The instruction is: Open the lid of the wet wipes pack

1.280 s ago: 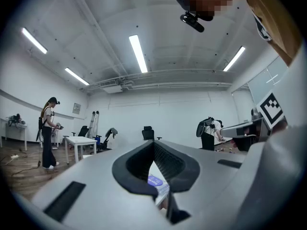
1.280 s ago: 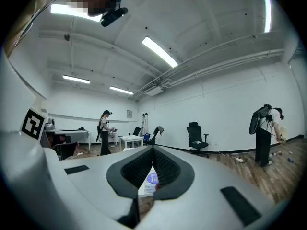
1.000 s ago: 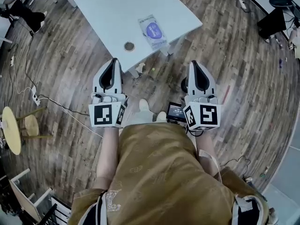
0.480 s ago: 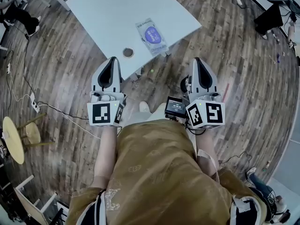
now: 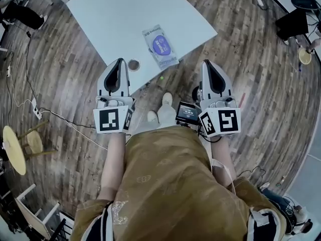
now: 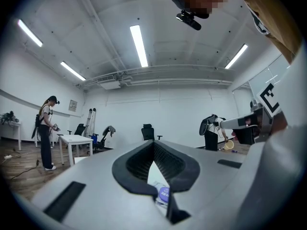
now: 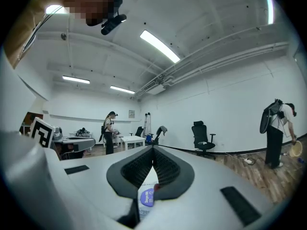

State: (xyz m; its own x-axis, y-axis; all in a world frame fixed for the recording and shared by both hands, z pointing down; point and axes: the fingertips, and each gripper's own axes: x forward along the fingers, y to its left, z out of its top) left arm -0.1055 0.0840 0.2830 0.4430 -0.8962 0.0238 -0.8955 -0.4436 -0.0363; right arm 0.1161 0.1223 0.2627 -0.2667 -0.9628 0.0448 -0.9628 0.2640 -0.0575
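The flat, pale wet wipes pack (image 5: 160, 45) with a blue oval lid on top lies on the white table (image 5: 115, 14), close to the table's near edge. The lid seems to lie flat on the pack. No gripper touches the pack.

The left gripper (image 5: 120, 61) is over the wooden plank floor (image 5: 65, 84), near and to the left of the pack. Its tip is just beside a small round dark object (image 5: 134, 64) at the table's edge. In the left gripper view its two jaws meet at the tips and nothing is held between them. The pack shows only far behind, through the gap under the tips.

The right gripper (image 5: 207, 63) is near and to the right of the pack, also over the floor. Its jaws are pressed together in the same way and hold nothing.

Both grippers point towards the far side, side by side and well apart. A small black device with a screen (image 5: 188, 113) is just beside the right gripper, on its left.
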